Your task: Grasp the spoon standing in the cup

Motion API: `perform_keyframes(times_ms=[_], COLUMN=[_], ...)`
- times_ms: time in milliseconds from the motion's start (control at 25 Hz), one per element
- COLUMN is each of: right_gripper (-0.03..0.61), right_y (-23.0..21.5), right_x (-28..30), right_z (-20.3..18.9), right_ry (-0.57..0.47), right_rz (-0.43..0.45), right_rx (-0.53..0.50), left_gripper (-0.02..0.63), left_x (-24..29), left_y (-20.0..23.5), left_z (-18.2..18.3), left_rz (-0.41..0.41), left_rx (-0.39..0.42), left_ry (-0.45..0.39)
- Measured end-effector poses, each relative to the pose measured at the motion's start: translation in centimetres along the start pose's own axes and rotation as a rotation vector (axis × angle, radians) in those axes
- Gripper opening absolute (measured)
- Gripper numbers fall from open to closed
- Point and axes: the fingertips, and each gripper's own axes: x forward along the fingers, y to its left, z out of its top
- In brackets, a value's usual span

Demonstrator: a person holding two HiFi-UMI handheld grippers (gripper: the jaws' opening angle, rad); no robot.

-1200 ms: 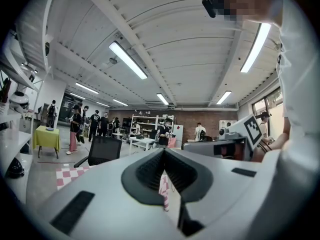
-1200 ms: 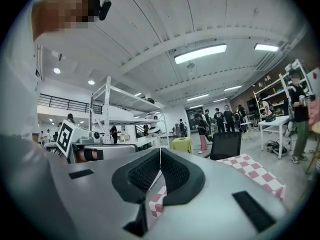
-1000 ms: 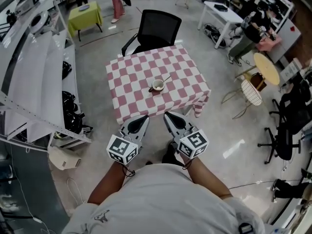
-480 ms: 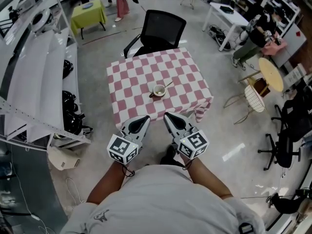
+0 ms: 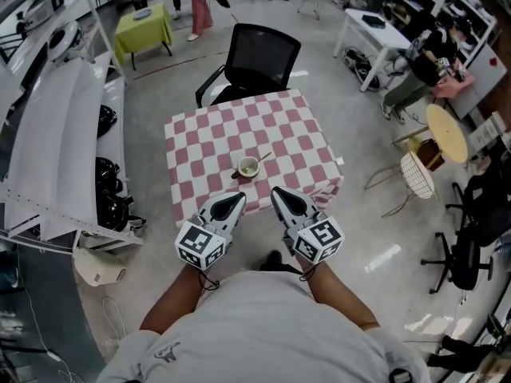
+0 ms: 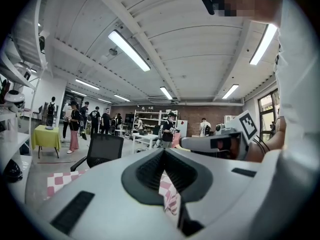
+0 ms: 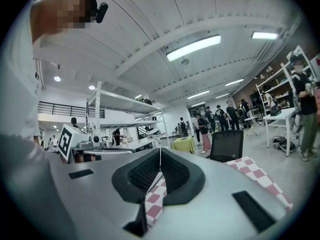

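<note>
On the square table under a pink-and-white checked cloth (image 5: 200, 138), toward its near edge, sits a small pale cup (image 5: 248, 167). A slim metal spoon (image 5: 262, 158) is propped on the rim, its handle slanting out to the right, so it offers a free end. The left gripper (image 5: 233, 201) and right gripper (image 5: 279, 197) are held side by side short of the table, apart from the cup. Both have jaws pressed together, holding nothing. Judgement: approach posture only; the jaws must part before a grasp.

Head camera looks steeply down at the checkered table (image 5: 287, 134), 12 o'clock, well off; cameras on the left gripper (image 5: 235, 196) and right gripper (image 5: 277, 191) face forward, sharing table and chair (image 5: 255, 54).
</note>
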Motion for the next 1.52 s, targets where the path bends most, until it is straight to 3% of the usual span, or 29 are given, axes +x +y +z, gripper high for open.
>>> perform_keyframes(times_ms=[360, 680, 1200, 1520], right_gripper=[0.034, 0.034, 0.034, 0.034], right_y=[-6.7, -10.5, -13.4, -13.8], right_x=[-0.2, 0.5, 4.5, 8.1], right_z=[1.7, 1.7, -0.2, -2.2], right_ry=[0.04, 0.047, 0.095, 0.157], right_rz=[0.094, 0.113, 0.101, 0.112], right_rx=[-0.062, -0.032, 0.03, 0.013], left_gripper=[0.011, 0.011, 0.011, 0.011], left_x=[7.4, 10.3, 12.9, 14.1], left_y=[0.5, 2.7, 7.3, 10.9], left_z=[0.2, -1.1, -2.8, -4.0], left_rz=[0.061, 0.105, 0.111, 0.095], left_rx=[-0.004, -0.016, -0.047, -0.073], left_ry=[0.012, 0.06, 0.113, 0.144])
